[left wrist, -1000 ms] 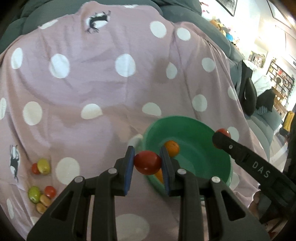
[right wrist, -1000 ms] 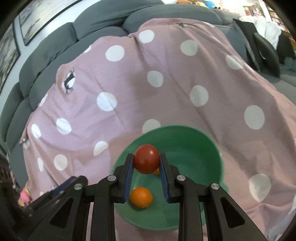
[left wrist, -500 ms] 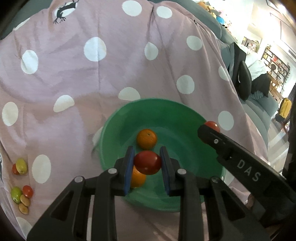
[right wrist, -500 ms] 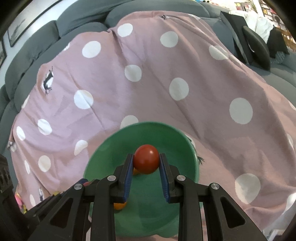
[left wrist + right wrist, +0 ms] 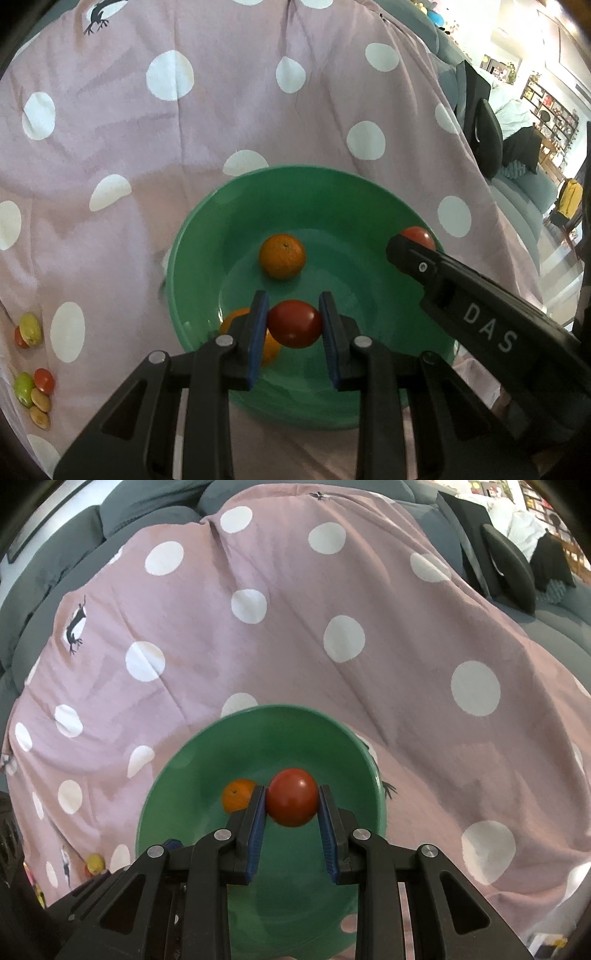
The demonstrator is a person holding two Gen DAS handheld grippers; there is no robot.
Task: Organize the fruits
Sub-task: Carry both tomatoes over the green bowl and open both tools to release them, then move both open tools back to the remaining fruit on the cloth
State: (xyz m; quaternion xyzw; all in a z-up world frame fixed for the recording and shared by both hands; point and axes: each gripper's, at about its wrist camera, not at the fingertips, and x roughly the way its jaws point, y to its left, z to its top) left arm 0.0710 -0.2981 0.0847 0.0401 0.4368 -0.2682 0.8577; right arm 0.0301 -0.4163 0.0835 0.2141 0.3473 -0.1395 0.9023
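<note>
My left gripper (image 5: 294, 325) is shut on a red tomato (image 5: 294, 324) and holds it over the green bowl (image 5: 192, 236). Two oranges lie in the bowl: one in the middle (image 5: 282, 255), one (image 5: 232, 319) partly hidden behind my left finger. My right gripper (image 5: 292, 798) is shut on another red tomato (image 5: 291, 796) above the same bowl (image 5: 177, 775); it shows at the right of the left wrist view (image 5: 417, 236). One orange (image 5: 238, 794) shows beside its left finger.
The bowl sits on a pink blanket with white dots (image 5: 221, 110) over a grey sofa (image 5: 147, 502). Several small fruits lie at the blanket's left edge (image 5: 31, 369). A dark chair (image 5: 487, 136) stands to the right.
Both grippers have moved in over the bowl with their tomatoes. The bowl now fills more of both views.
</note>
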